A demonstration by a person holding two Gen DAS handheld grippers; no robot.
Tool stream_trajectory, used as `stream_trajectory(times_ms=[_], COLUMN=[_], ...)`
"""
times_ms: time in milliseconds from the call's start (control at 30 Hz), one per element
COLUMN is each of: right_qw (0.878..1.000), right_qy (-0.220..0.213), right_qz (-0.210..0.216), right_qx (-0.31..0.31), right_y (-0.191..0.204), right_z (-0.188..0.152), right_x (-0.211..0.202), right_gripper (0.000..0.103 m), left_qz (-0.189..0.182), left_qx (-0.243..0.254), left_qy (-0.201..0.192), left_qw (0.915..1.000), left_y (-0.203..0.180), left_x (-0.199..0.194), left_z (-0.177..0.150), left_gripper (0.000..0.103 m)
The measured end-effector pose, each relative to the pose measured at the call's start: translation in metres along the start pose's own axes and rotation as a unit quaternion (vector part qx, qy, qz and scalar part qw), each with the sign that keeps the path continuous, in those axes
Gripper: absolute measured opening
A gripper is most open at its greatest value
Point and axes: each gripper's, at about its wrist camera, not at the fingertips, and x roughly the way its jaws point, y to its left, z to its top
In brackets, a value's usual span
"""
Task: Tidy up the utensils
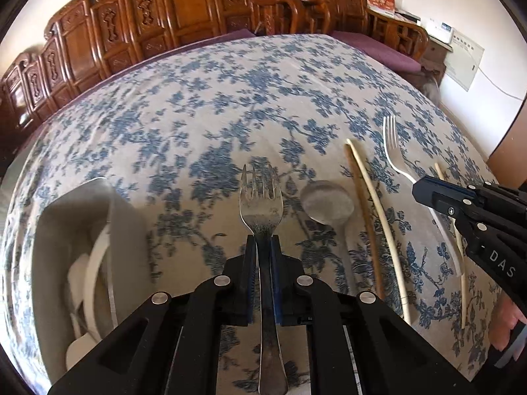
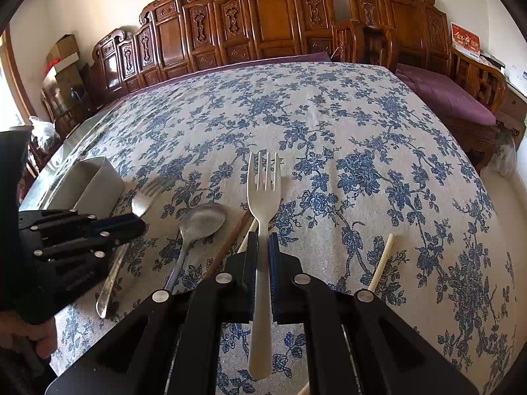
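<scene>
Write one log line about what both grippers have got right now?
left gripper: shut on metal fork | right gripper: shut on white fork | metal spoon: on tablecloth | holder: left

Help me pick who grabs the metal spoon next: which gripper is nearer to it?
Left, narrowly. The left gripper, shut on the metal fork, sits just beside the metal spoon bowl. The right gripper, holding the white fork, is past the chopsticks on its far side.
</scene>
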Motion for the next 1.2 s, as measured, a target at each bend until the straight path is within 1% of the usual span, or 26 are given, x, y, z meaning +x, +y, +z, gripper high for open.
stream_trajectory(times_ms=[167,233,467,667,733,833,933,1000,1200], right_qw=[1.000,1.000,1.000,0.999,0.999,0.999,0.998,0.999,0.999], right_qy=[-0.003,-0.003,-0.011,-0.018,-0.022,-0.025,-0.026,-0.028,-0.039], right_qz=[0.002,0.000,-0.002,0.002,0.003,0.003,0.003,0.004,-0.006], right_qx=[-0.007,-0.008,-0.011,-0.029,-0.037,-0.048,-0.050,-0.044,-0.011], right_y=[0.006,0.008,0.013,0.027,0.033,0.038,0.039,0.036,0.013], right_z=[0.000,-0.001,-0.004,-0.007,-0.008,-0.008,-0.008,-0.007,-0.003], right_x=[-0.002,-0.002,-0.010,-0.016,-0.018,-0.019,-0.020,-0.021,-0.027], right_gripper=[0.008,0.008,0.008,0.008,0.008,0.008,0.008,0.008,0.008], left_qz=[0.008,0.001,0.001,-0.006,-0.004,-0.006,-0.014,-0.011,-0.007], left_qx=[0.008,0.009,0.012,0.004,0.002,-0.001,-0.005,-0.004,-0.008], left_qy=[-0.019,-0.029,-0.076,-0.105,-0.118,-0.137,-0.137,-0.135,-0.101], left_qw=[0.9998,0.9995,0.9970,0.9944,0.9930,0.9906,0.9905,0.9907,0.9949], left_y=[0.002,0.002,0.002,0.007,0.008,0.010,0.011,0.011,0.013], left_x=[-0.018,-0.028,-0.067,-0.093,-0.100,-0.111,-0.115,-0.113,-0.082], left_z=[-0.007,-0.011,-0.020,-0.023,-0.023,-0.021,-0.017,-0.015,-0.002], left_gripper=[0.007,0.007,0.007,0.007,0.000,0.000,0.000,0.000,0.000])
